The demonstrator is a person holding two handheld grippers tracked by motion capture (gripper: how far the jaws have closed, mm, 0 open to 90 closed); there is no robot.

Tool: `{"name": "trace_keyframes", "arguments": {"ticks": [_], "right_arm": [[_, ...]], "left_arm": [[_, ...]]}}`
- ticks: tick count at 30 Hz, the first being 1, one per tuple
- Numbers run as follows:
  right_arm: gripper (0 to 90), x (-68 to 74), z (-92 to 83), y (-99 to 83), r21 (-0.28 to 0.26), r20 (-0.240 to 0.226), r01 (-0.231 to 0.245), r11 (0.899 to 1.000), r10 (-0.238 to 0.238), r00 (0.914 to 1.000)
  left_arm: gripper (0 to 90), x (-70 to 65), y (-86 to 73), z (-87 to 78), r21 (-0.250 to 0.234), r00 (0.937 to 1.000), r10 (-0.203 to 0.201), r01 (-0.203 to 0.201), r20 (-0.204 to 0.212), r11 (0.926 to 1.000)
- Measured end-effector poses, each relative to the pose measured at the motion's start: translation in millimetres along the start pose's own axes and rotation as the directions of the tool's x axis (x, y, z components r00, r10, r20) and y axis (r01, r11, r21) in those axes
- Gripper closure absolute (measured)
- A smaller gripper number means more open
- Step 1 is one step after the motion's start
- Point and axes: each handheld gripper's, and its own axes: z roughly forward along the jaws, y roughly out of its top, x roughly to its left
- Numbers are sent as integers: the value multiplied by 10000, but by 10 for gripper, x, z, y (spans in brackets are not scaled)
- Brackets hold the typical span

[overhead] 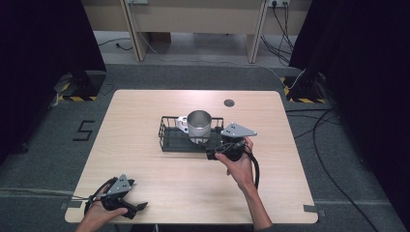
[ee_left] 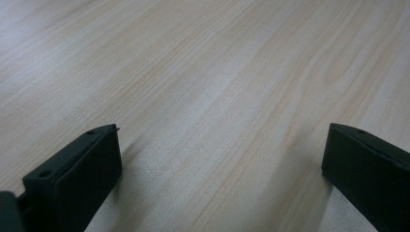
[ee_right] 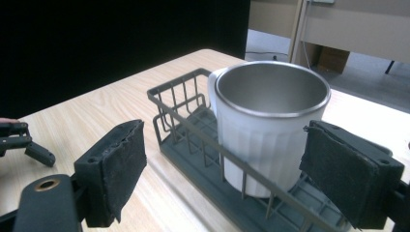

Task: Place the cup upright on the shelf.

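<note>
White mug w/ steel-lined inside (ee_right: 270, 125) stands upright in dark wire rack (ee_right: 193, 140) mid light-wood counter (overhead: 145, 159). Right hand-held gripper (ee_right: 237, 169) just beside rack, jaws spread wide, prob. lined up to take mug. Left hand-held gripper (ee_left: 220, 174) spread, empty, parked low at counter's near edge.

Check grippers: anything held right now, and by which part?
Nothing is held. The left gripper is open over bare table. The right gripper is open just in front of the mug standing in the wire basket, touching neither.
</note>
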Motion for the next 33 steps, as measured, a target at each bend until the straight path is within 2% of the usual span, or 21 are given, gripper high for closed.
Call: {"name": "trace_keyframes", "arguments": {"ticks": [18,27,33], "right_arm": [[156,52,-249,-243,10,289,-84,10000,84,9995],[158,117,-317,-451,465,492,76,9989,-99,9987],[158,144,-393,-608,604,545,-6,9982,-27,9985]], "left_arm": [[0,1,1,-1,17,10000,6,-6,5,10000],[0,0,0,0,3,10000,6,-6,-2,10000],[0,0,0,0,-1,10000,1,-1,-2,10000]]}}
